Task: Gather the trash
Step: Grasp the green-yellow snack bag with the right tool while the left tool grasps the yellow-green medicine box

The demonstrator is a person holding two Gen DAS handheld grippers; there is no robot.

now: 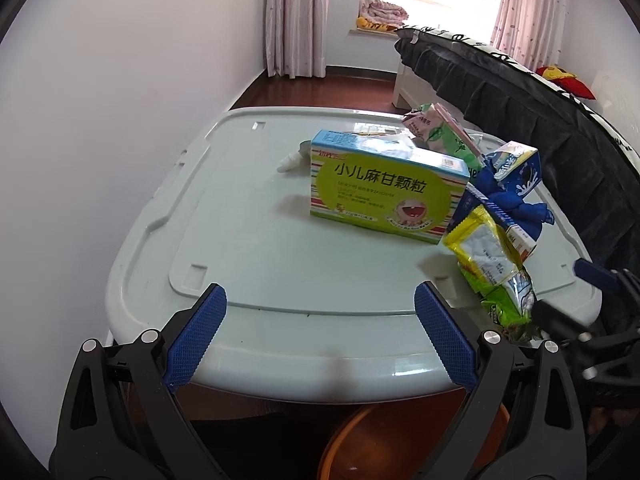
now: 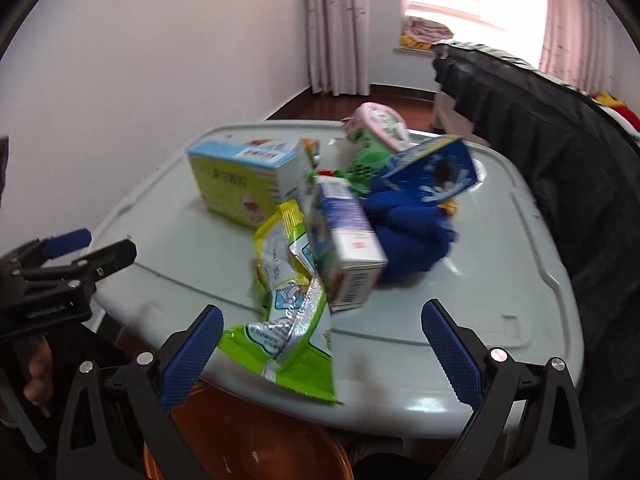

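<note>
Four cartons [image 1: 384, 190], one wrapper [image 1: 490, 264]

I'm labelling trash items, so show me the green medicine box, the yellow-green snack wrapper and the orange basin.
green medicine box [image 1: 384, 196], left wrist view, front face.
yellow-green snack wrapper [image 2: 288, 320], right wrist view, middle.
orange basin [image 2: 248, 452], right wrist view, inside bottom.

The left and near part of the tabletop [image 1: 224, 216] lies bare, open between the wall and the medicine box [image 1: 384, 192]. To the right the way is crowded: a green snack wrapper [image 2: 288, 320] overhangs the near edge, with a small carton [image 2: 344, 240], a blue cloth [image 2: 408, 224] and a blue milk carton [image 2: 436, 172] packed behind it, near the bed [image 2: 560, 140]
</note>
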